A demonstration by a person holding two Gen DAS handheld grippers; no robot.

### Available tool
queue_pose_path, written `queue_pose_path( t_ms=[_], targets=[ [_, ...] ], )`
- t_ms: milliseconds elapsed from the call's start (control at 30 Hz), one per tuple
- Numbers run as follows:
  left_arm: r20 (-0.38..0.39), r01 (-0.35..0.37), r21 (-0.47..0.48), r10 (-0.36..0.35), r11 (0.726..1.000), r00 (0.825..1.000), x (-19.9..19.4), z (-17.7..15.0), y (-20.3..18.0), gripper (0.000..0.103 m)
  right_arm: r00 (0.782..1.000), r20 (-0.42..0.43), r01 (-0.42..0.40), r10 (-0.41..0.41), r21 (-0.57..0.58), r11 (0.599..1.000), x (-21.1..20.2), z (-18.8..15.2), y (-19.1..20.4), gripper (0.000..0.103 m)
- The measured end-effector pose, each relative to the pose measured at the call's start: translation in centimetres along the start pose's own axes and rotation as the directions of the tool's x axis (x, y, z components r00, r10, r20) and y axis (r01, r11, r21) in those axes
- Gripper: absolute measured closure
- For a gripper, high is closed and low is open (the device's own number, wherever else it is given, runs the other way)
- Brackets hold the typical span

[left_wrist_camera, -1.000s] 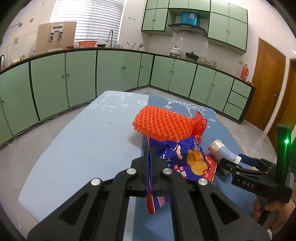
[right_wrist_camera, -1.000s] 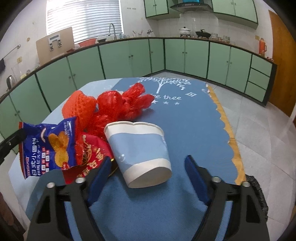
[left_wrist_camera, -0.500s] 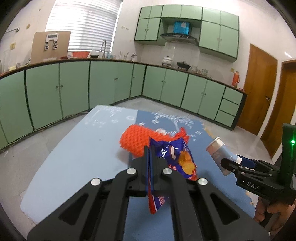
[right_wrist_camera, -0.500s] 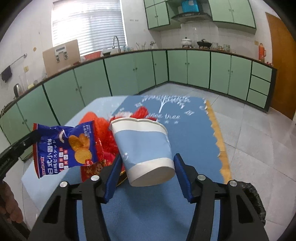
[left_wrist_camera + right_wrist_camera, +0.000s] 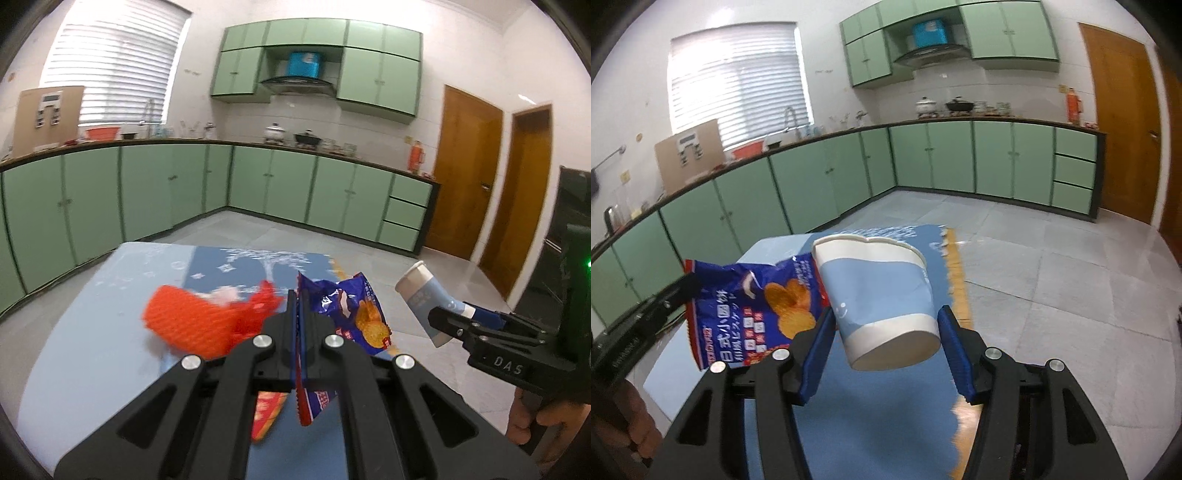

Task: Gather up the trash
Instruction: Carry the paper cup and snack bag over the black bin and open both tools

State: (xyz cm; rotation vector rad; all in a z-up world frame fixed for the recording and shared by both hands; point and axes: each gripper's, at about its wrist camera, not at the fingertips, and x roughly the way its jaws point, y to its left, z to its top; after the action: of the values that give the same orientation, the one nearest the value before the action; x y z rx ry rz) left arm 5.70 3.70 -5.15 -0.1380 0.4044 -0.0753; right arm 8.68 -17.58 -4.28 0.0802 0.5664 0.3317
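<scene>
Blue foil is pinched flat between your left gripper's [image 5: 299,317] closed fingers: the chip bag [image 5: 347,314] hangs in the air above the near part of the table [image 5: 92,332]. Your right gripper [image 5: 884,332] clamps the paper cup [image 5: 875,291] by its base, tilted, mouth facing away. Orange foam netting [image 5: 192,325] lies on the table, left of the bag.

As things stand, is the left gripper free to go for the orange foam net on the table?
Probably not yet. The left gripper is shut on the blue chip bag, so it has no free grip. The orange foam net lies uncovered just ahead and left of it on the table.
</scene>
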Motion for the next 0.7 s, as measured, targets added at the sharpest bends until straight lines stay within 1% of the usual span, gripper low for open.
queue_pose_path(
  t_ms=[200,367,500,567,633,700],
  targets=[
    [-0.041,0.101,0.063,-0.099,0.993,0.994,3.5,-0.1,-5.0,0.103,0.995,0.016,0.094,-0.095,0.063,0.994,-2.4,-0.1,-4.4,0.047],
    [-0.075,0.186,0.109,-0.178,0.977,0.981,6.1,-0.7,-9.3,0.103,0.985,0.019,0.170,-0.173,0.105,0.980,-4.0,-0.3,-7.7,0.047],
    [-0.104,0.258,0.148,-0.245,0.955,0.964,8.1,-1.3,-13.2,0.103,0.972,0.011,0.230,-0.234,0.136,0.964,-4.8,-0.8,-10.0,0.047],
    [-0.121,0.281,0.160,-0.263,0.946,0.957,8.9,-1.7,-14.5,0.103,0.964,-0.002,0.264,-0.267,0.154,0.952,-5.0,-1.3,-11.5,0.047],
    [-0.158,0.310,0.166,-0.285,0.936,0.945,10.2,-2.4,-16.0,0.103,0.954,-0.028,0.300,-0.300,0.172,0.938,-4.8,-1.8,-13.0,0.047],
    [-0.202,0.343,0.168,-0.309,0.924,0.930,11.6,-3.3,-17.5,0.103,0.941,-0.067,0.338,-0.332,0.186,0.922,-4.4,-2.9,-14.6,0.047]
  ],
)
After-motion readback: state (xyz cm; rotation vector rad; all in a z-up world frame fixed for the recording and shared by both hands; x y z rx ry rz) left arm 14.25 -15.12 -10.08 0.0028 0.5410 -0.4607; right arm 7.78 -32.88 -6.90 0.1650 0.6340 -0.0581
